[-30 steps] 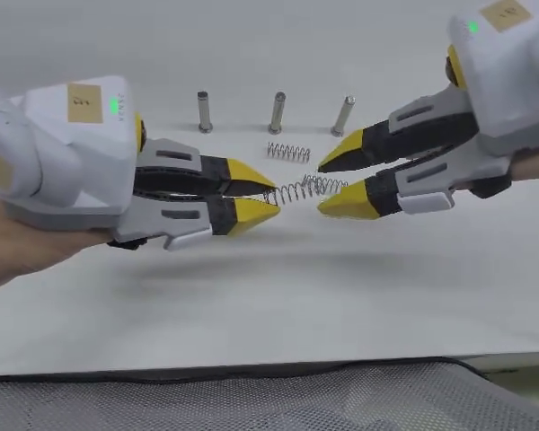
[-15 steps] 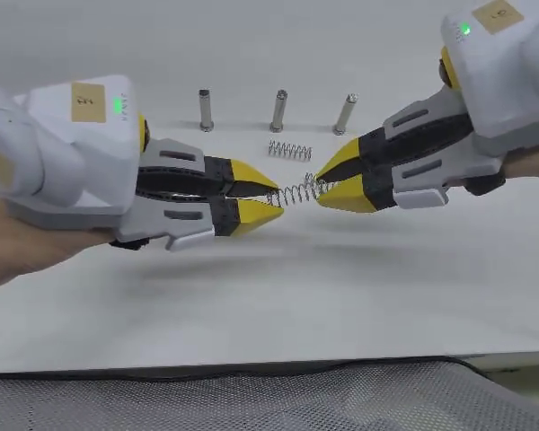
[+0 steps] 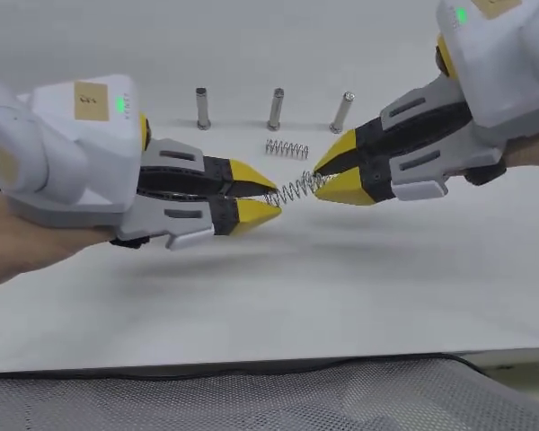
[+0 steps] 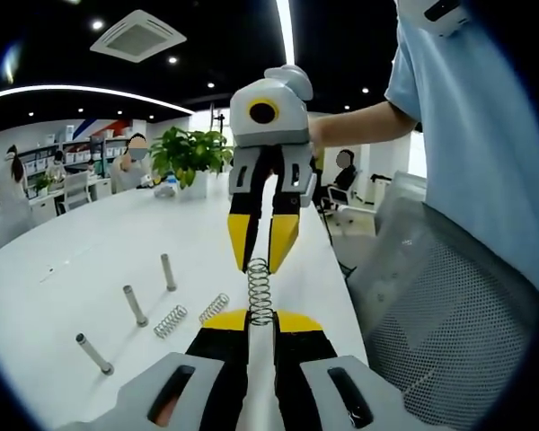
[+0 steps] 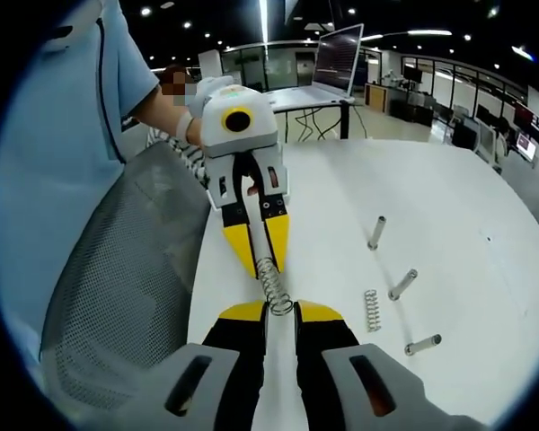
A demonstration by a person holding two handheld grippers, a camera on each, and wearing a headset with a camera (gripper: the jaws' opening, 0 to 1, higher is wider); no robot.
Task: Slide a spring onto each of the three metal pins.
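1. Left gripper (image 3: 276, 199): its jaws were clamped on one end of the held spring (image 3: 296, 189), raised above the white table (image 3: 251, 296).
2. Right gripper (image 3: 316, 183): its jaws were pinched on the opposite end of the same spring. Its yellow tips faced the left gripper's tips, and the two pairs were just apart.
3. The held spring hung in the air between the two pairs of tips, sloping up toward the right gripper, on none of the pins.
4. Left pin (image 3: 201, 109), middle pin (image 3: 277, 109) and right pin (image 3: 342, 112) stood in a row on the table beyond the grippers, each with its shaft bare.
5. A loose spring (image 3: 287, 149) lay on its side on the table, near the middle pin and between the pin row and the grippers.
6. In the left gripper view, a second loose spring (image 4: 213, 308) lay just beside the first.
7. A grey mesh chair back (image 3: 251, 400) stood at the table's near edge.
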